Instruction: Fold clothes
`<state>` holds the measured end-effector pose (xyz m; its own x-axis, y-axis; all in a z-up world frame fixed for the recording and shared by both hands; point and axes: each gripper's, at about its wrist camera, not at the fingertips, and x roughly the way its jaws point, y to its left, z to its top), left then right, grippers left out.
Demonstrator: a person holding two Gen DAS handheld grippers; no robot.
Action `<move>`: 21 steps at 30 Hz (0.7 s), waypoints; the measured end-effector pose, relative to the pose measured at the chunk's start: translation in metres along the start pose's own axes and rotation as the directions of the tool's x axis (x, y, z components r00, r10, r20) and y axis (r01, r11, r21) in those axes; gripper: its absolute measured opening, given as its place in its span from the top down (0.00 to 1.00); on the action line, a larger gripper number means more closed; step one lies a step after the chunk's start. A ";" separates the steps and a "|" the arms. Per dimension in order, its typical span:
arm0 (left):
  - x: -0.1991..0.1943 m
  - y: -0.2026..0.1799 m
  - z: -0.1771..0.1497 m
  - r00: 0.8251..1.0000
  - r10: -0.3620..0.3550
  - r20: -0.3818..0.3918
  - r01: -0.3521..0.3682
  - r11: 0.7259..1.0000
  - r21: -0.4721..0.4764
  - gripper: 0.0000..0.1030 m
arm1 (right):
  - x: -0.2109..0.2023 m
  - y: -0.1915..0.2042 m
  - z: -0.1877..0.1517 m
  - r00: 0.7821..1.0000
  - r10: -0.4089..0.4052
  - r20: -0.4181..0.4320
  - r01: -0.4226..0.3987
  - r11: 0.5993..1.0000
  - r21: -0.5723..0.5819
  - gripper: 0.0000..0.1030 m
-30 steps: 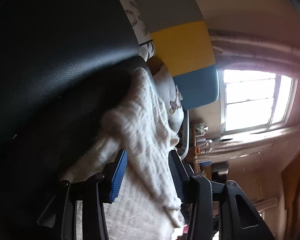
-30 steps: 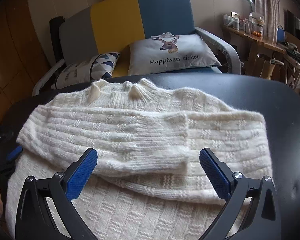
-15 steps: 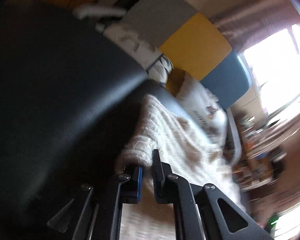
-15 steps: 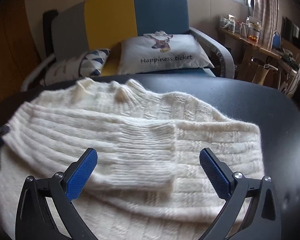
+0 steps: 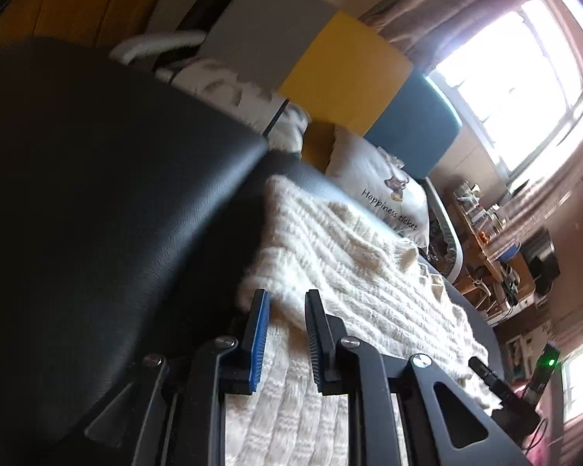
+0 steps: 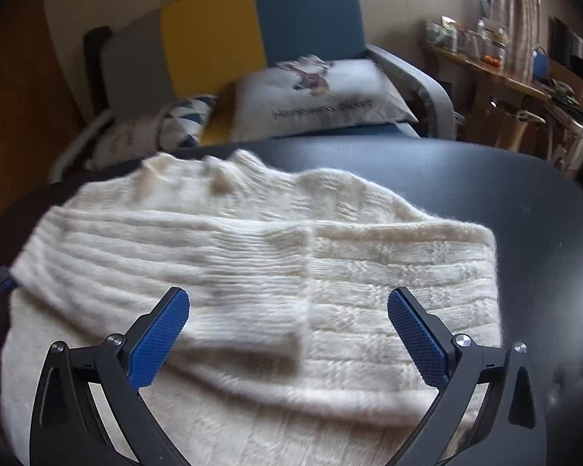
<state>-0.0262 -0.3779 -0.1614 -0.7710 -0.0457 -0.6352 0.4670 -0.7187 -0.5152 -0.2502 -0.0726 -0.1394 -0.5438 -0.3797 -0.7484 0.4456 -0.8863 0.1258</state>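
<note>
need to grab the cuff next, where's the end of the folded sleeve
In the right wrist view the sleeve cuff lies across the middle of the sweater, ahead of the open right gripper, between its fingers.

I see a dark, leather-grained surface (image 6: 466, 178) with a rounded far edge, and lying directly on it 1 cream knitted sweater (image 6: 388, 272), spread flat with a ribbed sleeve (image 6: 213, 264) folded across its body and its collar toward the far edge.
</note>
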 end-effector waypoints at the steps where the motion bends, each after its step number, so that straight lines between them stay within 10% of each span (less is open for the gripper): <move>1: -0.003 -0.005 0.002 1.000 -0.011 0.012 0.010 1.000 0.023 0.82 | -0.003 0.003 0.002 1.000 0.011 0.005 -0.011 1.000 -0.022 0.00; 21: 0.105 -0.060 0.037 0.983 0.179 -0.044 -0.146 0.902 0.405 0.79 | 0.058 0.024 0.027 0.997 -0.015 -0.075 0.011 0.998 -0.062 0.00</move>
<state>-0.1511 -0.3647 -0.1759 -0.6549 -0.1432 -0.7420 0.3588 -0.9231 -0.1386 -0.2899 -0.1229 -0.1622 -0.4955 -0.3450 -0.7971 0.4830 -0.8722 0.0773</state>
